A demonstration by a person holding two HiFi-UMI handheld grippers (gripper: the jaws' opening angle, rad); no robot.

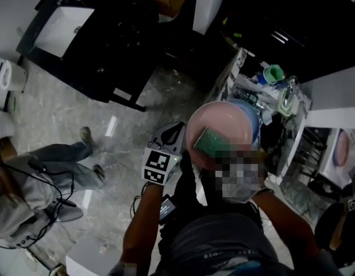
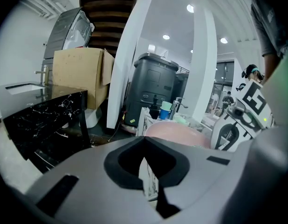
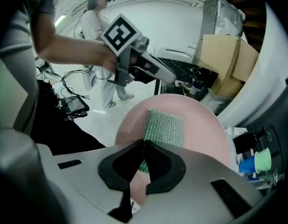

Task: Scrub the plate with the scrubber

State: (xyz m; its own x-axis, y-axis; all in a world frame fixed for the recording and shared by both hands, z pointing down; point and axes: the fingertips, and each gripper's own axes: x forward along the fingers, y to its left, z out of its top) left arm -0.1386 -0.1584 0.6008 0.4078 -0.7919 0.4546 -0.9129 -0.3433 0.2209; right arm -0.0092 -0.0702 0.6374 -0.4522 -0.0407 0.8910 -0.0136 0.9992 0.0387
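1. Left tongs (image 2: 144,141) are clamped on the pink plate (image 1: 223,122), on its rim at nine o'clock.
2. Right tongs (image 3: 144,146) pinch the green scrubber (image 1: 211,142), which lies flat on the plate near seven o'clock.
3. I'd say the scrubbing is barely started, with most of the face left.

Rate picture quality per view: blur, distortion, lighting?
Head view: dim, dark upper half, a mosaic patch beside the scrubber on the plate. Left gripper view: heavy fisheye, black corners, ceiling lamps blown out. Right gripper view: fisheye too, scrubber weave sharp, far wall washed out.
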